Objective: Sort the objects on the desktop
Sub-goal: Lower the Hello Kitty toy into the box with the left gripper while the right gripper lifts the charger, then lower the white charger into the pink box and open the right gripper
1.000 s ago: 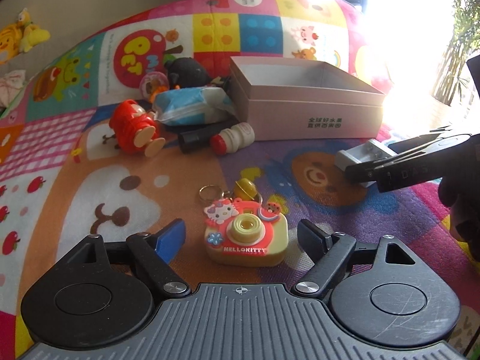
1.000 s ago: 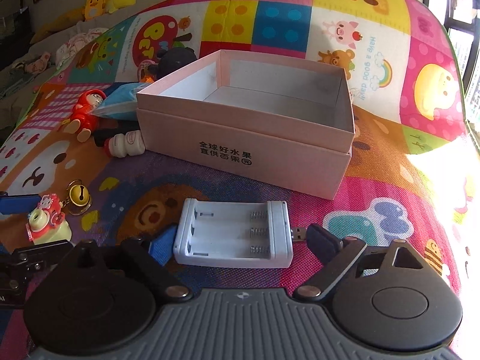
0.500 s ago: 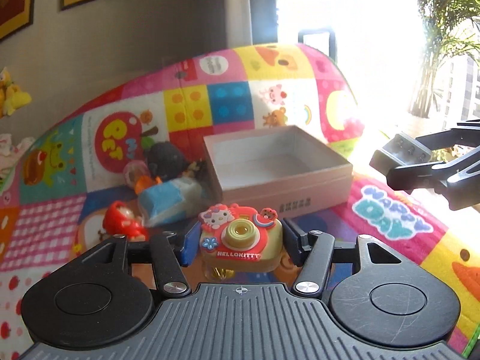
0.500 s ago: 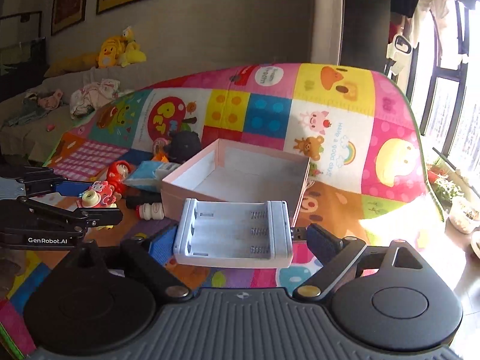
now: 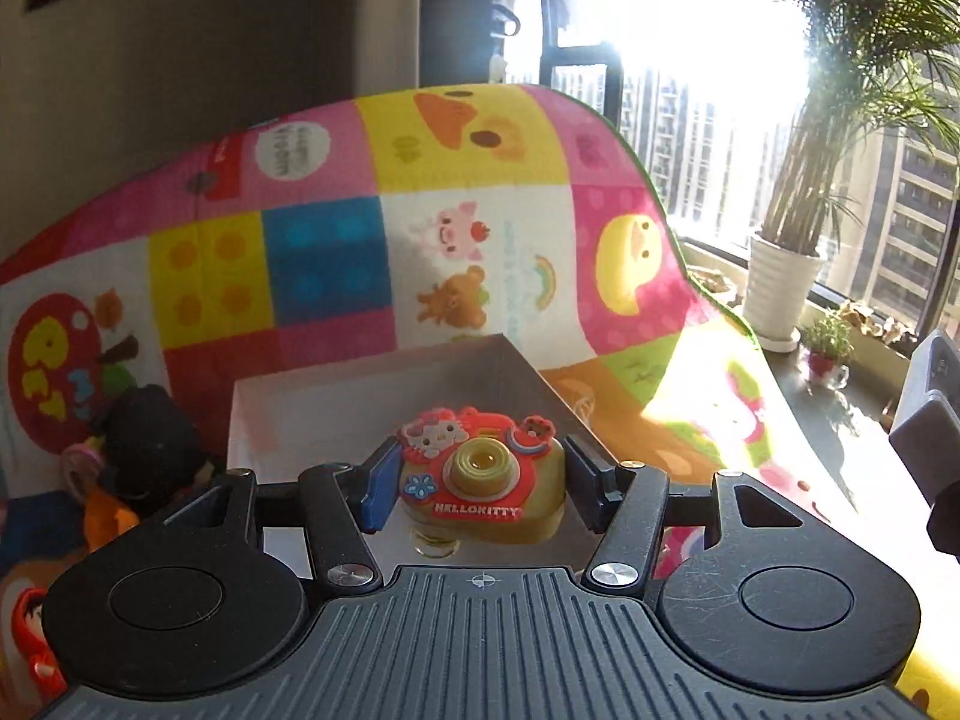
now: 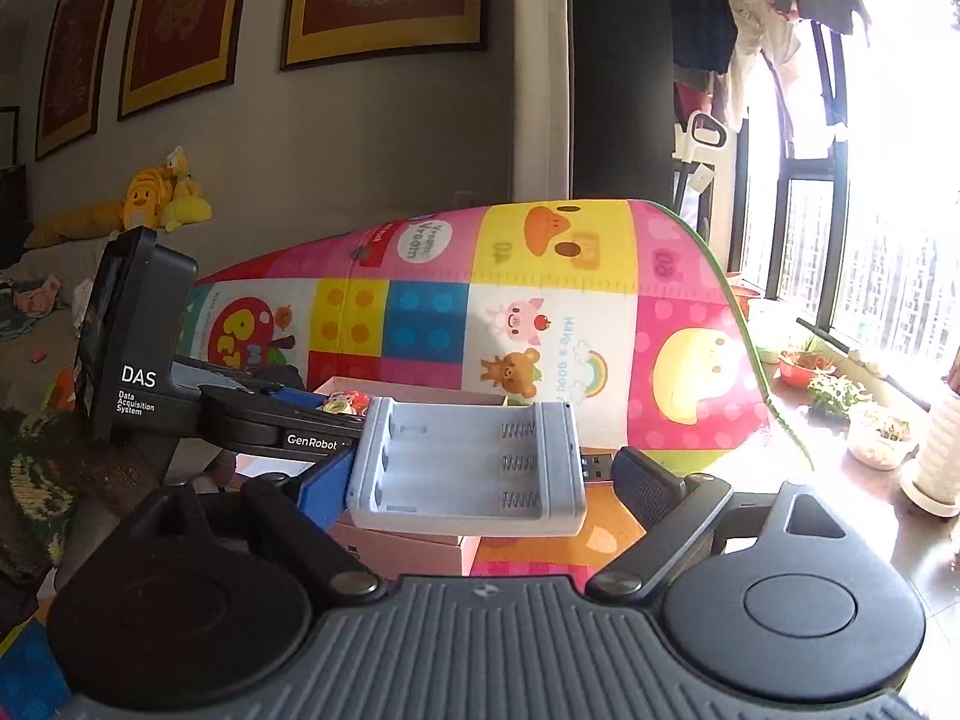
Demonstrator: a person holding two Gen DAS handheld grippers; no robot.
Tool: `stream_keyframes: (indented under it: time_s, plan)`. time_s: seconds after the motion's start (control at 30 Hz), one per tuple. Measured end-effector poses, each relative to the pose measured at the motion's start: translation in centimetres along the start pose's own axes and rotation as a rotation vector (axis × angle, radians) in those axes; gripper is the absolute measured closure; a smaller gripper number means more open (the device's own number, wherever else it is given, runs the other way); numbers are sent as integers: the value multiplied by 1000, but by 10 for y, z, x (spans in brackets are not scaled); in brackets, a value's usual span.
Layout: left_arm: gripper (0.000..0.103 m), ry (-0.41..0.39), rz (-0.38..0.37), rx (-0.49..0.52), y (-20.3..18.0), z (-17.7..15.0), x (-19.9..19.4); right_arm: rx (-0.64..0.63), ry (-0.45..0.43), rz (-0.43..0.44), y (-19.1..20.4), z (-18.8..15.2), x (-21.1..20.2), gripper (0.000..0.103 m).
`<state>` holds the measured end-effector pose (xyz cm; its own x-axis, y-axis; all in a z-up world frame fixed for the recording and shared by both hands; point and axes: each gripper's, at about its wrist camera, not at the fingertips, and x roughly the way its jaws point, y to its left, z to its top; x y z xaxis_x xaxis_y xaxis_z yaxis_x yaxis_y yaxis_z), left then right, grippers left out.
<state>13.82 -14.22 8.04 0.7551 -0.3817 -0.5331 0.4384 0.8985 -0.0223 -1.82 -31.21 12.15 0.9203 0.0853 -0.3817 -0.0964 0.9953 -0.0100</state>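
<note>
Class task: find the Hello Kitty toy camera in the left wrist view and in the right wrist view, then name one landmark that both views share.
Left wrist: toy camera at lower centre, gripped by the left gripper over the pink box.
Right wrist: only a sliver at centre left, behind the battery charger.
Shared landmark: the pig-and-bear mat square.
</note>
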Motion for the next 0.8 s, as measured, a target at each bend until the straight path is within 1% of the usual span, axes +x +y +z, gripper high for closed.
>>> stream_keyframes:
  time_s: [0.17,0.23,0.27,0.3,0.33,0.37,0.4,0.43,0.47,0.5,0.6,0.67,0.73,0.8]
  plan:
    - [41,68,-21,-6,1,-20,26,10,40,-18,-2,-8,13,12]
    - [40,78,-41,-28,6,-26,24,12,45,-23,-2,-7,17,12]
    - [36,70,-48,-34,8,-28,19,11,46,-27,-1,-7,18,12]
    - [28,52,-49,-40,11,-30,8,9,49,-29,-1,-7,20,12]
    - [23,32,-53,-45,15,-33,-5,8,54,-31,0,-6,23,12]
    - [16,17,-60,-47,18,-36,-16,8,62,-32,1,-5,27,12]
    - [12,-1,-61,-47,22,-41,-31,10,75,-29,2,-3,33,12]
    - [11,-14,-51,-40,25,-46,-43,14,90,-20,5,0,40,12]
    - [8,-21,-29,-27,28,-53,-55,18,105,-8,7,4,50,12]
    - [8,-24,-4,-18,31,-59,-62,22,119,4,11,8,59,12]
    - [7,-22,109,-2,44,-83,-85,41,173,52,25,23,93,12]
    - [6,-14,179,-17,55,-99,-95,61,230,85,38,36,124,12]
    - [6,6,228,-49,66,-112,-100,53,321,113,55,46,165,12]
    - [5,27,266,-72,77,-122,-102,36,396,105,69,51,200,12]
